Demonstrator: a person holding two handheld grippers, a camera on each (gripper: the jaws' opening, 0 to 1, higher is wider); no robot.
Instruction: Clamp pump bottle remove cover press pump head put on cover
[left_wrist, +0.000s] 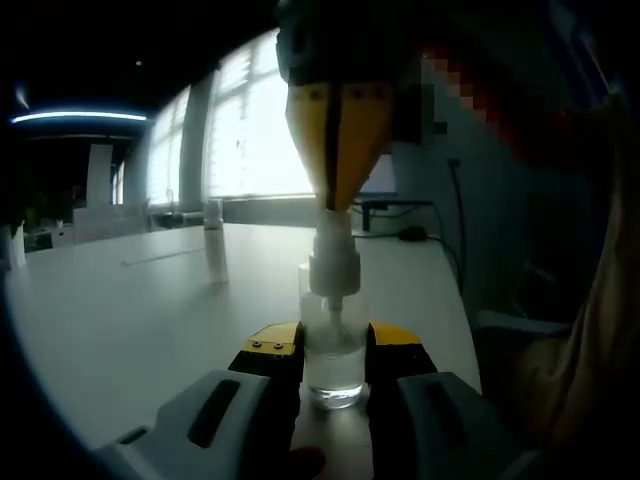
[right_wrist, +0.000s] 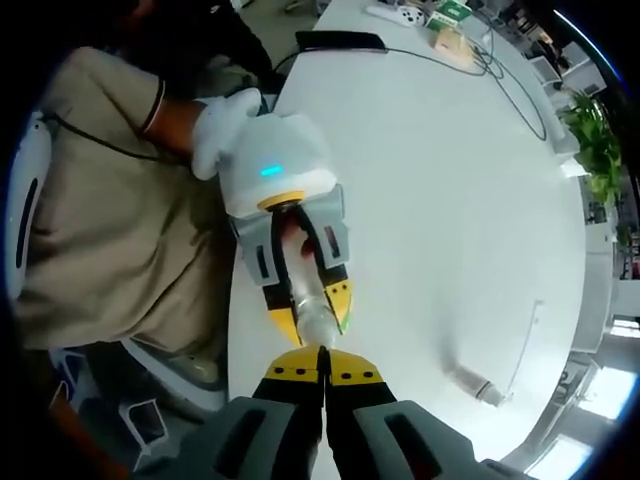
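Nearest us, our left claw (left_wrist: 333, 362) grips the clear pump bottle (left_wrist: 333, 340) upright on the white tabletop (left_wrist: 130, 310). Our right claw (left_wrist: 338, 195), clenched, bears down on the pump head (left_wrist: 333, 262). Off-centre pressure could tip the bottle or slide the claw off. Farther back stands the cover (left_wrist: 214, 240).

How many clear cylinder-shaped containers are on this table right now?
2: the pump bottle clamped in the left gripper, right gripper on its pump head, and the cover standing farther back. More may be hidden.
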